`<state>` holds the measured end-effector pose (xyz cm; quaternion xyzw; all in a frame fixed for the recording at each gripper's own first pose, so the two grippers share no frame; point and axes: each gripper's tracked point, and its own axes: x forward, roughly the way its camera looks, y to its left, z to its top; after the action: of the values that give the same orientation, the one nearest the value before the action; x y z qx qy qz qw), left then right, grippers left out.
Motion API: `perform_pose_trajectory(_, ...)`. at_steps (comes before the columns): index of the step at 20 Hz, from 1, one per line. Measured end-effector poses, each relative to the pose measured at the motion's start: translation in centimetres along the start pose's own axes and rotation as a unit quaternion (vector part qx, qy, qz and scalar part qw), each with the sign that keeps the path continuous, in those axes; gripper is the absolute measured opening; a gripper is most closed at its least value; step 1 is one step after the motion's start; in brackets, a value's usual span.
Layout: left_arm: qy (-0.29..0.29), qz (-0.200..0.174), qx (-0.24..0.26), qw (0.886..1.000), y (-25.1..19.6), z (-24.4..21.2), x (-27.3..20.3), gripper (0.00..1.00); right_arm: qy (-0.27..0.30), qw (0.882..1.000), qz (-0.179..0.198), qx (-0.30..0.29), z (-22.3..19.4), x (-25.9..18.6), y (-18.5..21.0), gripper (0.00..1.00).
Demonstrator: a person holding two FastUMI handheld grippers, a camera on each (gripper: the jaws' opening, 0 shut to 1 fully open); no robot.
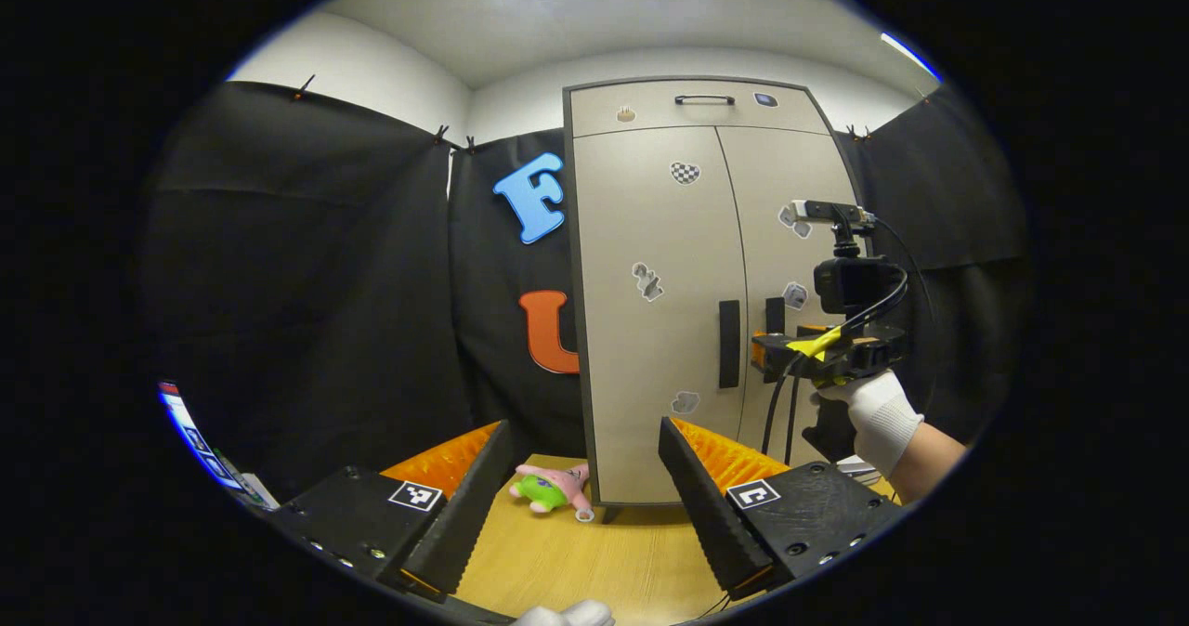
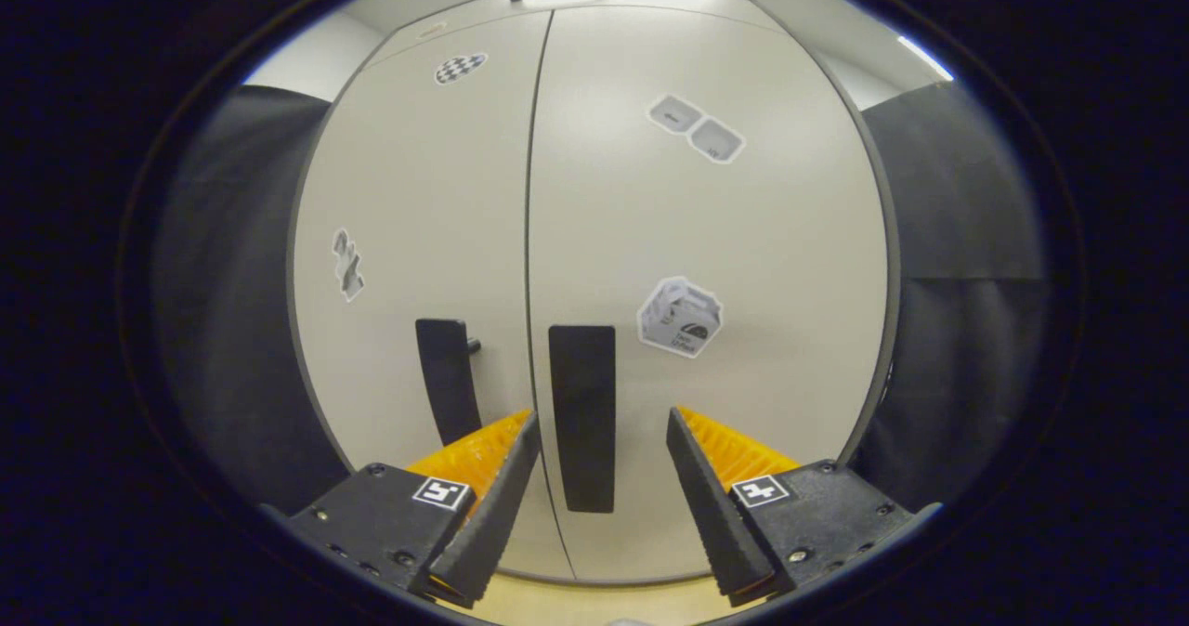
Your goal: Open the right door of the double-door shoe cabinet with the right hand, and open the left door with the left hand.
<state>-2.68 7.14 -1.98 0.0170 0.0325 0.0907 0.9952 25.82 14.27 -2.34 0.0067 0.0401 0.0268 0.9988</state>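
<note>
Right gripper: my jaws wide, straddling the right door handle, not touching.
Left gripper: wide, empty.
Doors: both shut, smooth, flat, stickered.

The shoe cabinet has smooth matt doors; the table is pale wood; the toy is plush.

Open gap around right door handle
</note>
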Motion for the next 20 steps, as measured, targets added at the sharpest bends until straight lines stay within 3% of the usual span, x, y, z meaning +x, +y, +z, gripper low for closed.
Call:
perform_pose_trajectory(6,-0.005,0.007,0.001,1.0,0.3,0.1,0.2,0.95,0.012,1.0,-0.003,0.011,-0.6,1.3,0.0,0.64)
perform_pose_trajectory(7,-0.005,0.007,0.001,1.0,0.3,0.1,0.2,0.95,0.012,1.0,0.001,0.015,-0.5,1.3,0.2,0.51)
perform_pose_trajectory(8,-0.006,0.008,0.002,1.0,0.4,0.2,0.2,0.95,0.011,1.0,0.006,0.016,-0.6,1.6,0.4,0.51)
perform_pose_trajectory(10,-0.005,0.012,0.003,1.0,0.5,0.0,0.3,0.95,0.009,1.0,0.003,0.005,-0.7,1.6,0.4,0.35)
perform_pose_trajectory(12,-0.006,0.01,-0.001,1.0,0.4,0.1,0.2,0.95,0.01,1.0,-0.002,0.003,-0.7,1.6,0.3,0.38)
perform_pose_trajectory(20,-0.011,0.001,-0.008,1.0,0.0,0.3,0.3,0.95,0.019,1.0,0.011,0.001,-1.0,0.9,0.1,0.24)
